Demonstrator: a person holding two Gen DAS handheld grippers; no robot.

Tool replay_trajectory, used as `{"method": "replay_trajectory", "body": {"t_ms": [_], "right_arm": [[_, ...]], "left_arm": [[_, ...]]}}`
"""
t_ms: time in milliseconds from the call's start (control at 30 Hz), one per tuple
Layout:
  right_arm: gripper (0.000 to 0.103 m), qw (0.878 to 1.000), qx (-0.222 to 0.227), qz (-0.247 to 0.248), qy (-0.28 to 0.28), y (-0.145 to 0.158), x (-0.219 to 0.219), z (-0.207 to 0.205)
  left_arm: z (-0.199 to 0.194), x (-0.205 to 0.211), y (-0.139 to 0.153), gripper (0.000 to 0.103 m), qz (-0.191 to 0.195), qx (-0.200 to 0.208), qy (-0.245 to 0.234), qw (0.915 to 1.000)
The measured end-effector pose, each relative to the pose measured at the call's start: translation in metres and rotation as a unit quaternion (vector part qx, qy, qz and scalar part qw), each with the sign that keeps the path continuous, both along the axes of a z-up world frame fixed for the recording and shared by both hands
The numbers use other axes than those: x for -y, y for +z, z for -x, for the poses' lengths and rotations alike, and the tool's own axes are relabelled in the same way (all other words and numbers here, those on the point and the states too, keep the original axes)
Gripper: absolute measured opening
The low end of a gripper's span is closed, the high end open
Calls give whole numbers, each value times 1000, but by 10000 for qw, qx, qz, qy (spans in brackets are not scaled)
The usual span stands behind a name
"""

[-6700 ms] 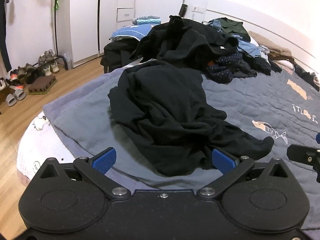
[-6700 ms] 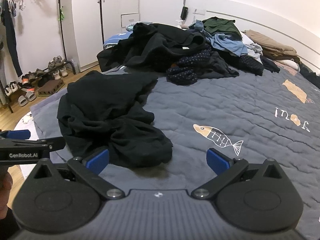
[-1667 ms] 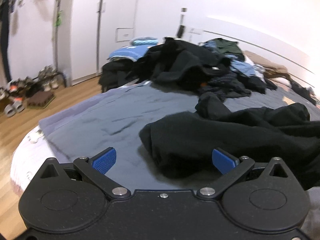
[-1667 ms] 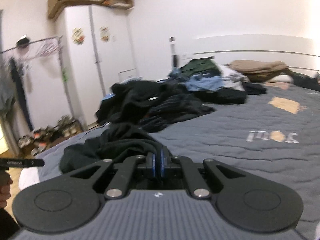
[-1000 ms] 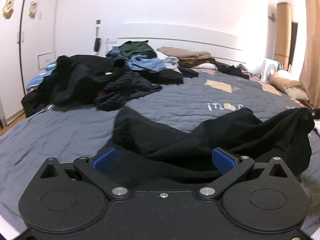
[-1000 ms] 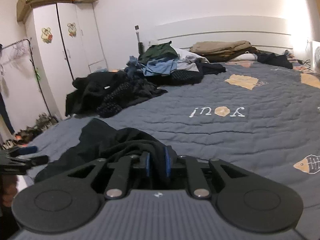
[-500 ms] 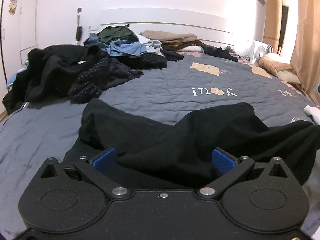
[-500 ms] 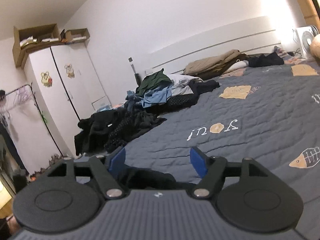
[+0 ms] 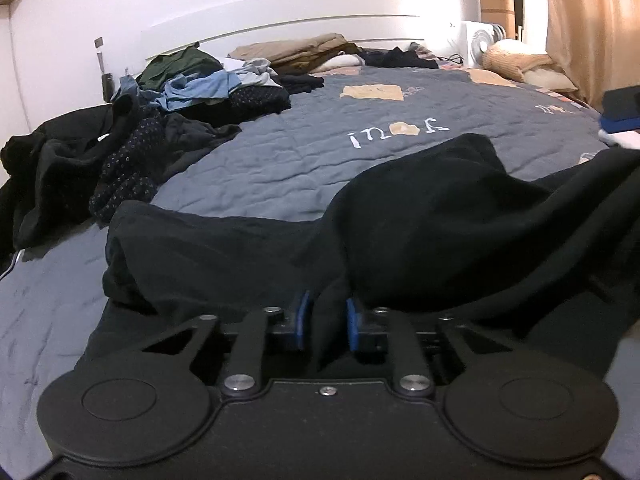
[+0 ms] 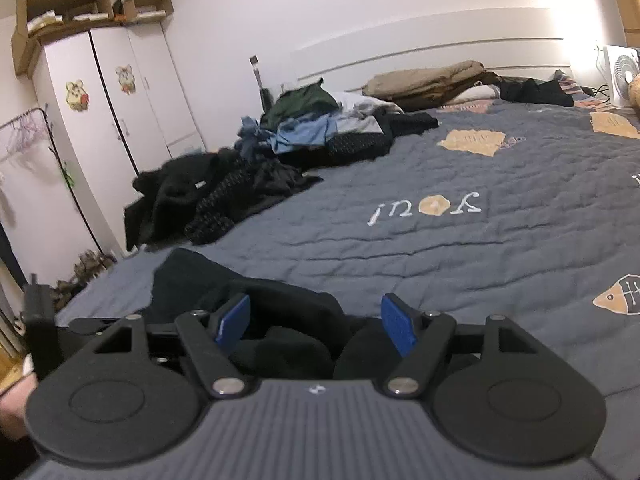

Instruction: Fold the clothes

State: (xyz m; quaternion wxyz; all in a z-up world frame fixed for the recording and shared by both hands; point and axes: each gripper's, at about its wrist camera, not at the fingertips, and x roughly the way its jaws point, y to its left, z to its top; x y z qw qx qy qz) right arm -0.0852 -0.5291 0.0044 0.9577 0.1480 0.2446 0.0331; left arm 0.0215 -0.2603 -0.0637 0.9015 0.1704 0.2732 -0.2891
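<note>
A black garment (image 9: 420, 216) lies crumpled across the near part of the grey quilted bed (image 9: 280, 160). My left gripper (image 9: 326, 314) is closing, and a fold of the black cloth stands pinched between its blue pads. In the right wrist view the same black garment (image 10: 280, 300) bunches under and between the fingers of my right gripper (image 10: 316, 322). That gripper is open, its blue pads well apart and not pressing the cloth. The garment's near edge is hidden behind both gripper bodies.
A heap of unfolded clothes (image 10: 312, 132) covers the far left of the bed, with tan folded items (image 9: 296, 50) by the headboard. A white wardrobe (image 10: 120, 120) and shoes (image 10: 80, 272) stand to the left. A fan (image 9: 480, 44) and curtain (image 9: 592, 20) are on the right.
The left jaws have closed from wide open onto a fold of the black garment. The right gripper let go of the cloth and now stays open, lower over it.
</note>
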Motion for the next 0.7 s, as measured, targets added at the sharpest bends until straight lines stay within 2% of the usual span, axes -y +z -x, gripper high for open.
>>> {"method": "replay_trajectory", "body": {"t_ms": [100, 233, 300, 367, 433, 500, 567, 600, 633, 667, 700], "right_arm": [[72, 9998, 8, -181, -65, -4, 3, -1], [72, 9998, -71, -170, -74, -7, 4, -3], [72, 9998, -86, -145, -74, -7, 4, -3], [72, 9999, -67, -143, -62, -6, 4, -3], [72, 9998, -46, -158, -59, -4, 4, -2], [72, 9998, -30, -159, -64, -2, 4, -2], [72, 9999, -31, -118, -84, -1, 3, -1], [72, 9999, -25, -108, -99, 0, 3, -1], [72, 9999, -19, -100, -113, 0, 4, 0], [72, 9999, -10, -105, -121, 1, 5, 1], [72, 9998, -2, -111, -134, 2, 6, 2]], "left_arm": [[13, -8, 4, 6, -80, 53, -44, 9999], [37, -21, 12, 2, -122, 46, -261, 9996], [54, -30, 19, 0, -66, -109, -495, 9987], [73, -38, 25, 0, 2, -254, -709, 9972], [91, -44, 30, 0, -130, -216, -806, 9964], [98, -50, 36, 3, -111, -278, -778, 9965], [92, -52, 42, 25, 5, -250, -680, 9974], [89, -53, 45, 64, 63, -236, -630, 9977], [87, -54, 48, 100, 124, -137, -583, 9981], [86, -53, 53, 102, 192, 136, -539, 9983], [85, -52, 57, 99, 259, 409, -494, 9976]]}}
